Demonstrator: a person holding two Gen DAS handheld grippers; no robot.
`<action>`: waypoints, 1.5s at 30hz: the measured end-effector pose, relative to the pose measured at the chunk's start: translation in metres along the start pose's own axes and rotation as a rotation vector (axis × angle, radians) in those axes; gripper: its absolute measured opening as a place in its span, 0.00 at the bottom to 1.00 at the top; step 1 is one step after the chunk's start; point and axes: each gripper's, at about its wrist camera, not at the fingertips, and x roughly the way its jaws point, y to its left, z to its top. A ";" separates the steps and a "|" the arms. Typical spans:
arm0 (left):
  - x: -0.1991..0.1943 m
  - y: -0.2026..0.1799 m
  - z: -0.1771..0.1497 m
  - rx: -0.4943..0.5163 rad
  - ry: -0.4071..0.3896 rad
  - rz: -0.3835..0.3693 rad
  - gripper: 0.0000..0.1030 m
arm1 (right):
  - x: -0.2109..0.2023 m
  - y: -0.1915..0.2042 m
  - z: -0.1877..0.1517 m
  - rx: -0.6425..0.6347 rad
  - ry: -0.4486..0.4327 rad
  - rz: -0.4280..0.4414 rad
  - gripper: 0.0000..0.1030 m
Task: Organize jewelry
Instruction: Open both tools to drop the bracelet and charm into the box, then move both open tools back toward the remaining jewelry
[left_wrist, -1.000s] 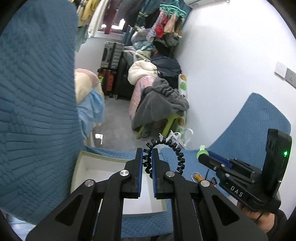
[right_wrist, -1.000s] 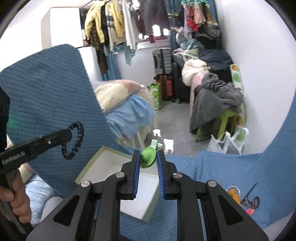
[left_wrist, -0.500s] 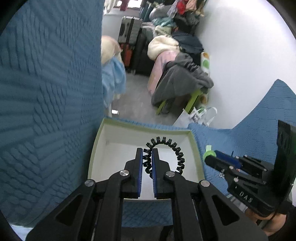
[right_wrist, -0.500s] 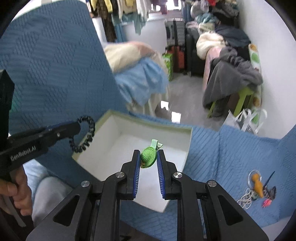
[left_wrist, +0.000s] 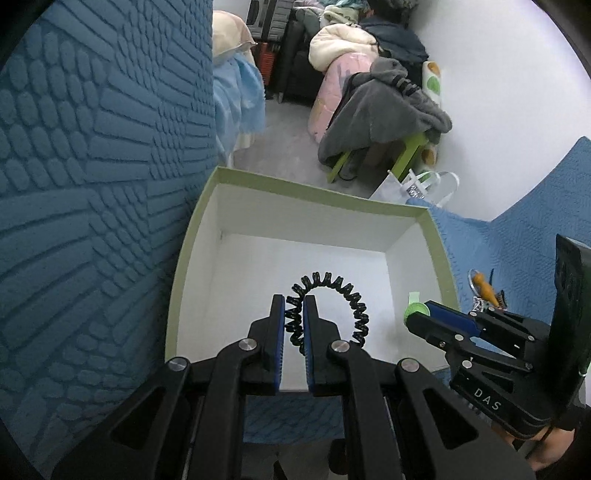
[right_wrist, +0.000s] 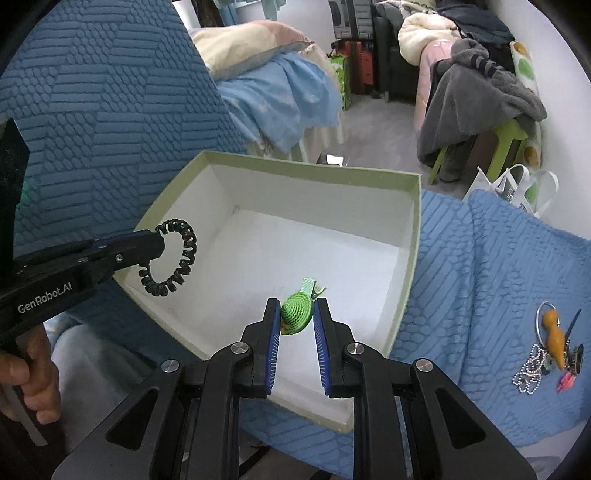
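An open pale-green box (left_wrist: 310, 188) with a white inside (right_wrist: 416, 236) lies on the blue quilted cover. My left gripper (left_wrist: 294, 308) is shut on a black spiral hair tie (left_wrist: 356, 302) and holds it over the box; it also shows in the right wrist view (right_wrist: 184, 254). My right gripper (right_wrist: 295, 314) holds a green woven hair clip (right_wrist: 297, 315) over the box's right part, its jaws a little apart with the clip between them. The clip shows in the left wrist view (left_wrist: 413, 308).
A small heap of jewelry lies on the cover at right: an orange pendant on a ring (right_wrist: 552, 326), a bead chain (right_wrist: 530, 371) and a pink piece (right_wrist: 565, 382). Blue cushions rise at left (left_wrist: 92, 184). The room floor and clothes lie beyond.
Both grippers have come down and forward over the open box with their items. The right gripper's jaws have widened slightly around the green clip.
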 end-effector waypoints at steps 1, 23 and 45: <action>0.001 0.000 0.003 -0.002 0.001 -0.002 0.09 | 0.001 0.000 0.000 0.001 0.000 0.003 0.16; -0.056 -0.042 0.015 -0.013 -0.191 0.007 0.53 | -0.080 -0.013 0.009 -0.031 -0.216 -0.003 0.38; -0.096 -0.139 0.016 0.091 -0.347 -0.145 0.54 | -0.180 -0.070 -0.027 0.050 -0.399 -0.129 0.38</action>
